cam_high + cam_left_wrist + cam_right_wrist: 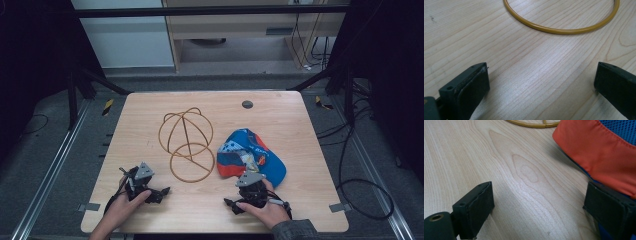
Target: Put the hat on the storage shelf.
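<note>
Left gripper (pixel 541 85) low over the pale wooden table (pixel 300 160), jaws spread wide, nothing between them. Golden wire hat stand with a round base ring (pixel 564 30) lies just ahead of it. Right gripper (pixel 539 210) also gaping, empty; blue mesh cap with orange brim (pixel 599 152) just ahead, beside its right jaw.

- In the left gripper view the yellow ring (pixel 564 30) is cut off by the top edge.
- In the right gripper view the cap (pixel 599 152) runs past the right edge; its print is unreadable.
- In the high view the person's forearms are cut off at the near edge.
</note>
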`<state>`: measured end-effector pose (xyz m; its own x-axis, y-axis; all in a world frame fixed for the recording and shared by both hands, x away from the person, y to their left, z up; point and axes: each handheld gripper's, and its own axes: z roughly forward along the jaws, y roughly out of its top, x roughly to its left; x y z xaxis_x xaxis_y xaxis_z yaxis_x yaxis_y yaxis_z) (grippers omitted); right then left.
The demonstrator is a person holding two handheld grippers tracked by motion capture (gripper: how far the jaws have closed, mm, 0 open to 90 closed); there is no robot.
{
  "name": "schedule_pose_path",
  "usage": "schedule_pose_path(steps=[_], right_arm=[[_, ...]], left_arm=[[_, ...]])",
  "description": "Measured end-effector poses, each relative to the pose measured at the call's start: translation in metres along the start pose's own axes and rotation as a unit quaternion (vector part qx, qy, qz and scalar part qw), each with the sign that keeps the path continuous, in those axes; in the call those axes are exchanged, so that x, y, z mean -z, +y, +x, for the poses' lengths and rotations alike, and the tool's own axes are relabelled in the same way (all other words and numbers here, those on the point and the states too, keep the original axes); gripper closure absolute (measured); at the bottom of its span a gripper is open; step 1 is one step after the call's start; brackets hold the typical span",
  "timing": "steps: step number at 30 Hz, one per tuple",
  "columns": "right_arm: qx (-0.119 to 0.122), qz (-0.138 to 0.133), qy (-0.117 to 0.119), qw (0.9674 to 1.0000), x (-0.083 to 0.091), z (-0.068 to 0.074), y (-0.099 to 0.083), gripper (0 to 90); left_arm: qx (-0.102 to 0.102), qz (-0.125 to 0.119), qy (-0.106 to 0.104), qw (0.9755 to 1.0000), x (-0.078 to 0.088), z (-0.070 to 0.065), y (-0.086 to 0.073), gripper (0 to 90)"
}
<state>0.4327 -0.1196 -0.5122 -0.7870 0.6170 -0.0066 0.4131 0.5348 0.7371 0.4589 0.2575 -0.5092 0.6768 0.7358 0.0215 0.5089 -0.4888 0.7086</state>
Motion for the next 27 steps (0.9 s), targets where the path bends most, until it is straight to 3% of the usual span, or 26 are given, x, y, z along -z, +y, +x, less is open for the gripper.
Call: schedule_pose_path(steps=[12, 13, 16, 21, 27], right_arm=[[-0.010, 0.002, 0.000, 0.9999, 0.003, 0.000, 0.001, 10.4], [-0.018, -0.014, 0.004, 0.9997, 0.008, -0.001, 0.002, 11.7], [-0.025, -0.023, 0.006, 0.9994, 0.012, -0.001, 0.003, 12.1], [-0.007, -0.021, 0.002, 0.9997, 0.011, 0.003, 0.004, 12.0], [-0.006, -0.017, 0.004, 0.9998, 0.012, 0.002, 0.004, 9.9]], left_arm=[[0.004, 0.000, 0.002, 1.0000, 0.000, -0.001, 0.000, 0.0], [0.004, 0.000, 0.002, 1.0000, 0.000, -0.001, 0.000, 0.0], [0.004, 0.000, 0.002, 1.0000, 0.000, -0.001, 0.000, 0.0], [0.004, 0.000, 0.002, 1.0000, 0.000, -0.001, 0.000, 0.0], [0.004, 0.000, 0.002, 1.0000, 0.000, -0.001, 0.000, 0.0]])
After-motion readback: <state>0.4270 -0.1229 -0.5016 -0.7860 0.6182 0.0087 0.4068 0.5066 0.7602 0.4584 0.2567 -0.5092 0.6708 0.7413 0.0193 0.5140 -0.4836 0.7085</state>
